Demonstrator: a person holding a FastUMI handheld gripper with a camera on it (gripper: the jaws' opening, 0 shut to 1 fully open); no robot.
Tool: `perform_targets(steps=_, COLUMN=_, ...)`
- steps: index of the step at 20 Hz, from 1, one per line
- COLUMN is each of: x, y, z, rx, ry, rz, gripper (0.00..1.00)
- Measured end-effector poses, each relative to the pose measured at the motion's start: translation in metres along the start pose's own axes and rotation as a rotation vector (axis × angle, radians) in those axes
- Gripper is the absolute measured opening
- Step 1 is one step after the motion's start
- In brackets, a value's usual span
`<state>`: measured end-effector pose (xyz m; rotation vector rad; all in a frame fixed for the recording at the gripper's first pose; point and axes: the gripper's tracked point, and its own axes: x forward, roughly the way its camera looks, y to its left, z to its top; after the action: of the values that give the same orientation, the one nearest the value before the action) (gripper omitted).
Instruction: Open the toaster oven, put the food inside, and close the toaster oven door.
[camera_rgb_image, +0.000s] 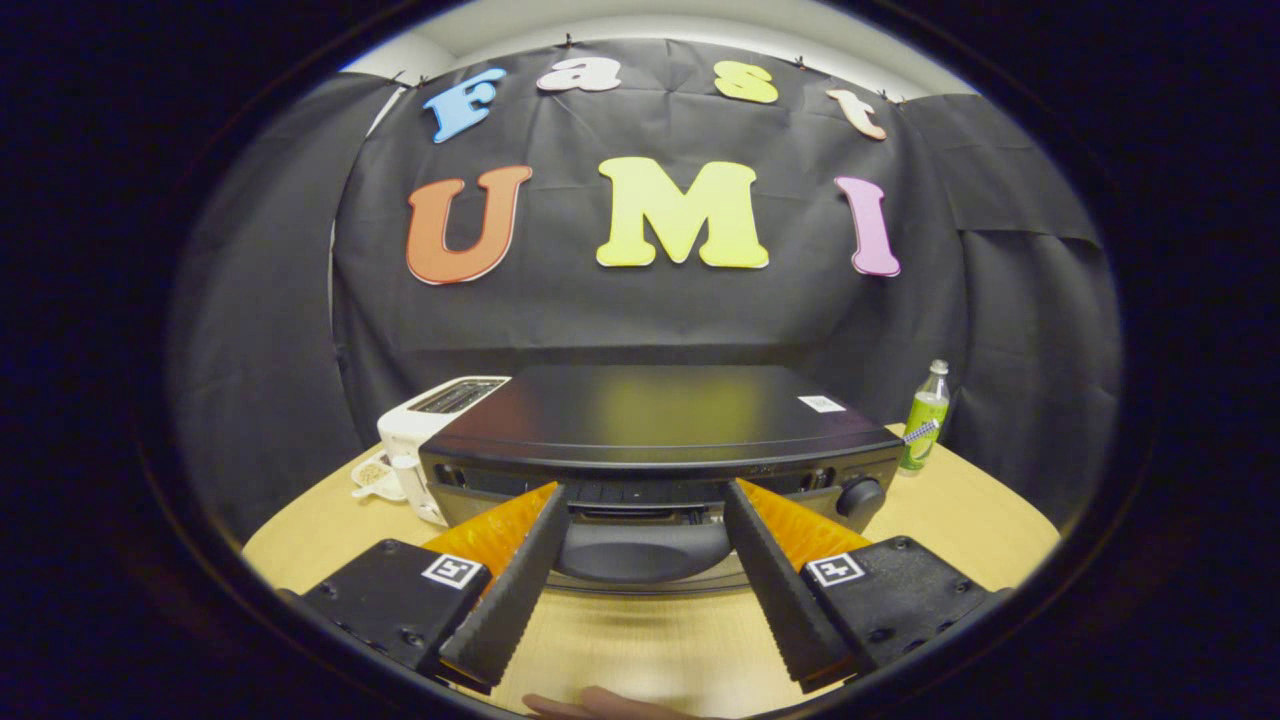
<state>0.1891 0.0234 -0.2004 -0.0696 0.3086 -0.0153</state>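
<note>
Black toaster oven (650, 420) on wooden table, door seemingly closed

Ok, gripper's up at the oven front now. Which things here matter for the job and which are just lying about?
Job:
- toaster oven, door handle between the open fingers
- gripper

Lying about:
- white toaster, beside the oven
- small dish by the toaster
- green bottle, on the oven's other side
- wooden table

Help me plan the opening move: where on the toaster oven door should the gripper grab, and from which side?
Grip the curved handle bulging out along the door's top edge on the toaster oven. Come straight in from the front and a little above: the gripper is open, its fingers already either side of the handle's middle. The door probably swings down, so pull outward and downward.
</note>
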Motion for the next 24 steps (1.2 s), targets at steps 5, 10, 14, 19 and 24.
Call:
perform_targets(steps=5, x=-0.028, y=0.000, z=-0.027, rx=-0.003, ry=0.058, rz=0.027, gripper=1.00)
perform_targets(steps=10, x=-0.048, y=-0.003, z=-0.053, rx=-0.039, ry=0.140, rz=0.030, gripper=1.00)
perform_targets(steps=14, x=-0.056, y=-0.004, z=-0.072, rx=-0.048, ry=0.216, rz=0.003, gripper=1.00)
perform_targets(steps=19, x=-0.063, y=-0.003, z=-0.096, rx=-0.046, ry=0.333, rz=0.000, gripper=1.00)
perform_targets(steps=24, x=-0.066, y=-0.011, z=-0.108, rx=-0.046, ry=0.383, rz=-0.016, gripper=1.00)
